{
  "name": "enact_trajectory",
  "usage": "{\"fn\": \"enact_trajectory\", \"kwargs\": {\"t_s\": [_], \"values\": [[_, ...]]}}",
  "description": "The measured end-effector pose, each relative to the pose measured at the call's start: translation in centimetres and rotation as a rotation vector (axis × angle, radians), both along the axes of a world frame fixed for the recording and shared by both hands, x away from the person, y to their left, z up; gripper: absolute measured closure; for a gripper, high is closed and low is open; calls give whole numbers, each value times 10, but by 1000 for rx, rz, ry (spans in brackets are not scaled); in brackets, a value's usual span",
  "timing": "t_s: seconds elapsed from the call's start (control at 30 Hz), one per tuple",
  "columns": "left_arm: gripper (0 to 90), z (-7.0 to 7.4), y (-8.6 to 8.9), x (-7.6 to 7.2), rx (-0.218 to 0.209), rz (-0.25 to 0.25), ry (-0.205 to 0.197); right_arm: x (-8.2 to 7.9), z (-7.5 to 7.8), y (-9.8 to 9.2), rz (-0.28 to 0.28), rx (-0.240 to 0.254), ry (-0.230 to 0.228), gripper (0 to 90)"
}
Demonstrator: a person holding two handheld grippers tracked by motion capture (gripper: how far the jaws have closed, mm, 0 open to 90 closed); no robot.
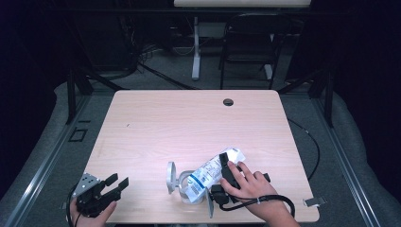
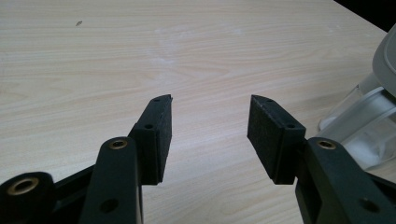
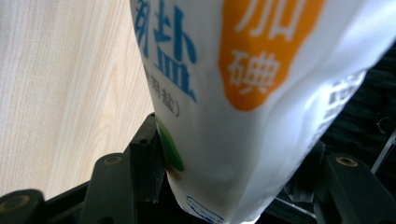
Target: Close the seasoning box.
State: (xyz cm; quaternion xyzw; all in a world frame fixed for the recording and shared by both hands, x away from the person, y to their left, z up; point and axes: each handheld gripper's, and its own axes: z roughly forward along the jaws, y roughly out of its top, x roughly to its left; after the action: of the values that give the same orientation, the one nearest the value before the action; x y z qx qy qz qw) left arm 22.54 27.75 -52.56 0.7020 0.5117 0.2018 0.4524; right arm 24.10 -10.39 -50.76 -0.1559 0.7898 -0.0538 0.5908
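Right claw [image 1: 226,166]: pinches the white salt bag near its upper end, one jaw on each side; in the right gripper view the bag bulges between the two jaws, pressed against the left pad.
Right hand [image 1: 248,184]: wraps the gripper body at the near right part of the worktop, with a black cable looping off toward the near edge.
Salt bag [image 1: 210,175]: white with blue print and an orange patch, tilted, its lower end pointing into the mouth of the clear jar and its upper end raised toward the right; the right gripper view shows blue and white characters on it [image 3: 243,93].
Clear jar [image 1: 187,184]: lies near the front edge of the worktop, just left of the right hand, touching the bag's lower end; its wall appears at the right edge of the left gripper view [image 2: 369,126].
Jar lid [image 1: 170,177]: grey, round, standing open at the jar's left side.
Left claw [image 1: 117,182]: spread, nothing between its pads; it sits low at the near left corner, well apart from the jar, pointing toward it.
Left hand [image 1: 90,210]: grips that tool at the worktop's edge.
Worktop [image 1: 189,123]: pale wood with a small round hole near the far edge.
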Motion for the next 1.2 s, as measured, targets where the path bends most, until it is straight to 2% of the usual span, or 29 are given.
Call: {"fn": "enact_trajectory", "kwargs": {"t_s": [0.67, 0.8, 1.0, 1.03, 1.2], "values": [[503, 0, 1, 0, -2, 1, -2, 1, 2, 1, 9, -9, -3, 432], [503, 0, 1, 0, -2, 1, -2, -1, 3, 2, -3, -30, -15, 433], [502, 0, 1, 0, -2, 1, -2, 1, 2, 1, 12, -11, -8, 435], [502, 0, 0, 0, -2, 1, -3, -1, 4, 3, -6, -41, -23, 435], [501, 0, 0, 0, -1, 2, -3, 0, 3, 2, 8, -21, -13, 437]]}}
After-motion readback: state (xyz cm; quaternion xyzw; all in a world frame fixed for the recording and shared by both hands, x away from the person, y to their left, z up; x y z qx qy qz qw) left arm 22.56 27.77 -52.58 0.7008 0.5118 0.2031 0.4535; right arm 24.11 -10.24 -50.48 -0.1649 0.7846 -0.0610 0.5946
